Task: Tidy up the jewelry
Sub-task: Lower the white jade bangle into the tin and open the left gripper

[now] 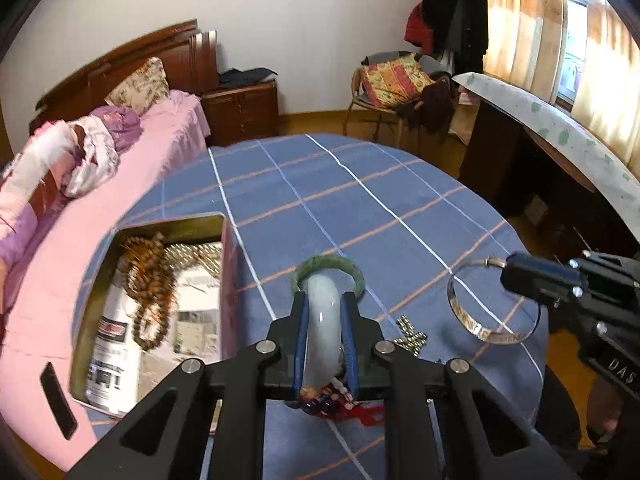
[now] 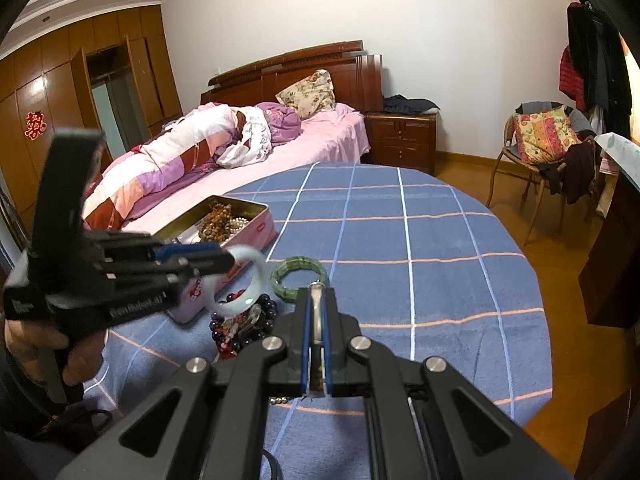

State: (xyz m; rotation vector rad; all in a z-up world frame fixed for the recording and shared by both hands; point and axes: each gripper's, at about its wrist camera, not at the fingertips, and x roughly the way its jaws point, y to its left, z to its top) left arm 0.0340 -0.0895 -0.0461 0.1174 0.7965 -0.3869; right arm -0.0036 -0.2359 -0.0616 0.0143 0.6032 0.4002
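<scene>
In the left wrist view the left gripper [image 1: 325, 300] has its jaws closed on a pale bangle [image 1: 322, 332] held just right of the tin [image 1: 226, 264], which holds brown beads [image 1: 150, 284]; a green bracelet [image 1: 329, 270] lies on the tabletop [image 1: 360, 200] beyond the bangle, and the right gripper [image 1: 505, 270], lettered "DAS", pinches a silver bangle [image 1: 490, 334] further right. In the right wrist view the right gripper [image 2: 316, 300] has narrow jaws on the silver bangle [image 2: 316, 292], right of the tin [image 2: 262, 229], whose red side label is unreadable. The left gripper [image 2: 232, 258] holds the pale bangle [image 2: 250, 280] beside the tin; its white lettering is too blurred to read.

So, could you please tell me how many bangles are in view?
3: a pale jade bangle in the left gripper, a silver bangle in the right gripper, and a green bangle lying on the tablecloth.
</scene>
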